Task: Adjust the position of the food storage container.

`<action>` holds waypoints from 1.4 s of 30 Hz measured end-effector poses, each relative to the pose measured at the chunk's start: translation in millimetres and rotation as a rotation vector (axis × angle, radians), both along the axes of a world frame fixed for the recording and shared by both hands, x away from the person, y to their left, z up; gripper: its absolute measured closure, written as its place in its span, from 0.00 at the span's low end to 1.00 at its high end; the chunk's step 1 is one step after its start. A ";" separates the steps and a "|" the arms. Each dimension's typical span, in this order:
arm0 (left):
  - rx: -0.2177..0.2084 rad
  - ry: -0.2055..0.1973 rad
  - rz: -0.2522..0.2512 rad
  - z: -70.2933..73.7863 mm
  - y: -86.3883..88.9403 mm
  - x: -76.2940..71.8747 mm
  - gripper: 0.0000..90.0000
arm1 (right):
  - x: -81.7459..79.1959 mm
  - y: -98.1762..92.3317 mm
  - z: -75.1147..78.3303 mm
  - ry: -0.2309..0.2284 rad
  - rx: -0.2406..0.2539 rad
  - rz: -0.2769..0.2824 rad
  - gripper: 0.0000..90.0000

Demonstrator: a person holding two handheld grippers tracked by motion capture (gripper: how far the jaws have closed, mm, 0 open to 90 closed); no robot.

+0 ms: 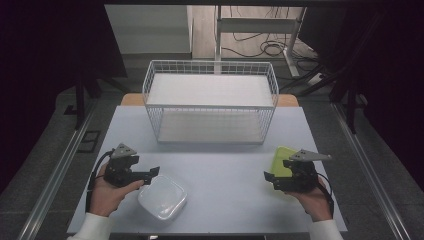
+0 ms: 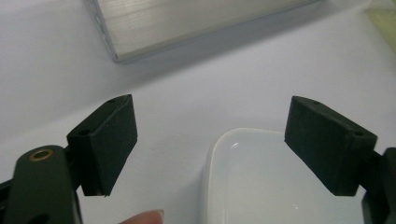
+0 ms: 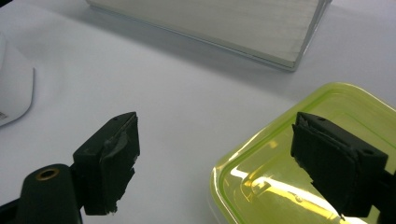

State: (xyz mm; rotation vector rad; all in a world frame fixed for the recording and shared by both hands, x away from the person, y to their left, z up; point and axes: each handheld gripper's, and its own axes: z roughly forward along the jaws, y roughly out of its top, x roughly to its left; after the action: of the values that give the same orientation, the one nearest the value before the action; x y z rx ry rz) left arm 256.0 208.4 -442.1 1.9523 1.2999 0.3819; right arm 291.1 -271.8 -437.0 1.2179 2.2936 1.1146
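A white square plastic container (image 1: 162,197) lies on the pale table (image 1: 225,165) at front left; in the left gripper view the container (image 2: 261,182) sits partly between the jaws. My left gripper (image 1: 156,171) is open just beside its left corner, and the left gripper (image 2: 212,144) touches nothing. A yellow-green lid (image 1: 281,160) lies flat at front right. My right gripper (image 1: 267,180) hovers open at the lid's near edge; the right gripper (image 3: 215,158) has one jaw over the lid (image 3: 280,172) and the other over bare table.
A white wire basket rack (image 1: 210,100) with two shelf levels stands at the back middle of the table. Metal rails (image 1: 55,175) run along both sides of the table. Cables lie on the floor (image 1: 260,47) behind.
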 end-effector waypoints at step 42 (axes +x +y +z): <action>0.043 0.053 -0.013 4.7 -15.3 8.3 0.17 | -4.3 -90.9 8.7 0.134 -0.132 -0.292 0.50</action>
State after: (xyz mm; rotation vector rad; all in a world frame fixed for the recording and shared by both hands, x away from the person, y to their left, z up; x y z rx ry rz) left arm 264.3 193.1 -437.4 2.0181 1.3224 0.3564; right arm 286.8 -362.8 -428.2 1.5529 2.1516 0.7881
